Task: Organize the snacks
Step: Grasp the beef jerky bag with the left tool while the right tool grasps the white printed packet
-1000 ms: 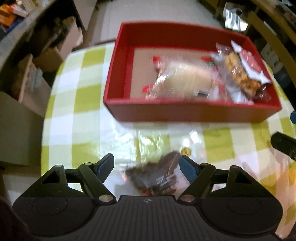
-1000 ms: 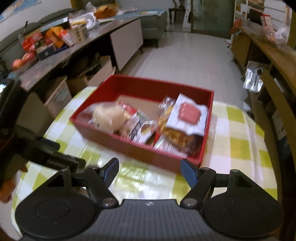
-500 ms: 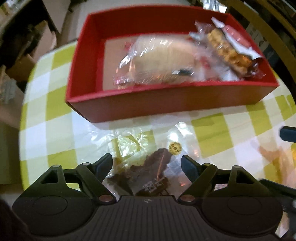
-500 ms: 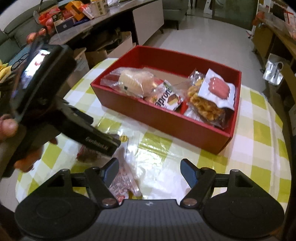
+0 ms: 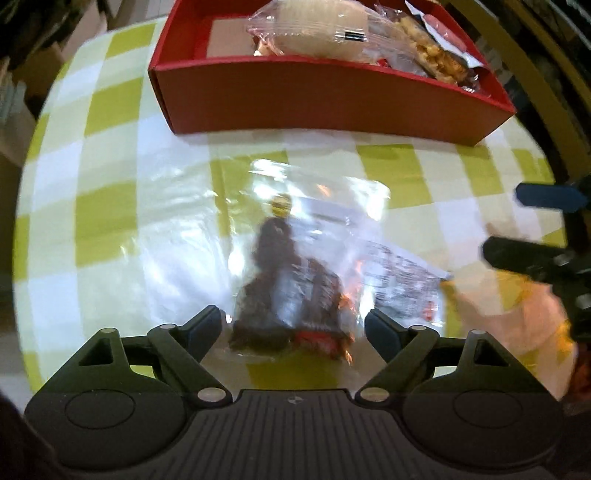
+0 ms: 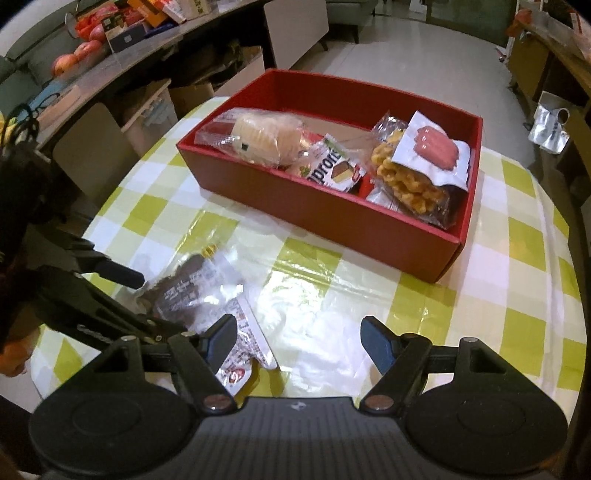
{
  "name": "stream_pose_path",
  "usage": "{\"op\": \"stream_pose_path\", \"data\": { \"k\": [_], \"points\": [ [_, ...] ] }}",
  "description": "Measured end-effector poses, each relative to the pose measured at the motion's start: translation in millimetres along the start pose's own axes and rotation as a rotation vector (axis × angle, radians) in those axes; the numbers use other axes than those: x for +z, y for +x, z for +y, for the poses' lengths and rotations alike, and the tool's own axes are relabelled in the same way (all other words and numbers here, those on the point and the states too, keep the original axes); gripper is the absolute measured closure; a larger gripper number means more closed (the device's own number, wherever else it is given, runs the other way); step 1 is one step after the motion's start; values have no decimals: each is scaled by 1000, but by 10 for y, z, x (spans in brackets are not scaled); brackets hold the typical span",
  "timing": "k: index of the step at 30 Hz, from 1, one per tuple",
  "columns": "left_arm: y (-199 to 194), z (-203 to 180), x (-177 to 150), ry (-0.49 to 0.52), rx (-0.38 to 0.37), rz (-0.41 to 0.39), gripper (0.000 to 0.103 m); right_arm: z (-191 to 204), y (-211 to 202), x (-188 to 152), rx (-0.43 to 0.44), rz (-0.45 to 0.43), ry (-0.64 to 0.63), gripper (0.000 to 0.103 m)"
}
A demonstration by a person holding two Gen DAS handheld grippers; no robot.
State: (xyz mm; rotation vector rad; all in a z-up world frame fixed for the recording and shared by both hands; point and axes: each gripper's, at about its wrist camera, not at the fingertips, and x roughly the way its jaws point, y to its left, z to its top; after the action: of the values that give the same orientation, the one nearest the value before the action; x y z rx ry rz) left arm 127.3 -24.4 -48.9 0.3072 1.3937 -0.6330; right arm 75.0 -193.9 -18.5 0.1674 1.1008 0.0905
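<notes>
The left gripper (image 5: 293,330) is pointing steeply down at a clear bag (image 5: 295,273) of dark snack pieces lying flat on the bench (image 5: 110,206). Its fingers (image 5: 207,325) are opening, one to each side of the bag's near end, and the blurred left view is not showing the pads pressing on the plastic. In the right wrist view the same bag (image 6: 188,291) is lying at the lower left, with the left gripper (image 6: 147,302) reaching over it from that side.

The right gripper (image 6: 299,338) is hanging over the bench (image 6: 524,295) with its fingers (image 6: 375,341) standing wide apart and nothing between them but bare checked cloth. A second small packet (image 6: 243,354), white with red print, is lying just beside the dark bag, partly under the right gripper's left finger.

The red box (image 6: 332,218) is sitting farther back on the bench, apart from both bags. Inside it, a wrapped pale bun (image 6: 266,138) is lying at the left end, a wafer packet (image 6: 334,170) in the middle, and a bag of golden twists (image 6: 410,177) at the right end with a white sausage packet (image 6: 434,151) resting on top of it. In the left wrist view the box (image 5: 317,99) is filling the top, with the bun (image 5: 317,29) showing above its near wall.
</notes>
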Motion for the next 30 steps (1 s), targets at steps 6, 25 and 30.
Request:
{"op": "stream_pose_path", "data": {
  "k": [6,25,30],
  "points": [
    [188,-194,72,20,125,13,8,-5,41,-39,2,15,-25,23],
    [-100,-2,-30,-87,186,-10,20,609,739,4,54,166,-267,14],
    [-28,115,-38,-84,191,17,20,701,786,-84,12,146,-323,15]
  ]
}}
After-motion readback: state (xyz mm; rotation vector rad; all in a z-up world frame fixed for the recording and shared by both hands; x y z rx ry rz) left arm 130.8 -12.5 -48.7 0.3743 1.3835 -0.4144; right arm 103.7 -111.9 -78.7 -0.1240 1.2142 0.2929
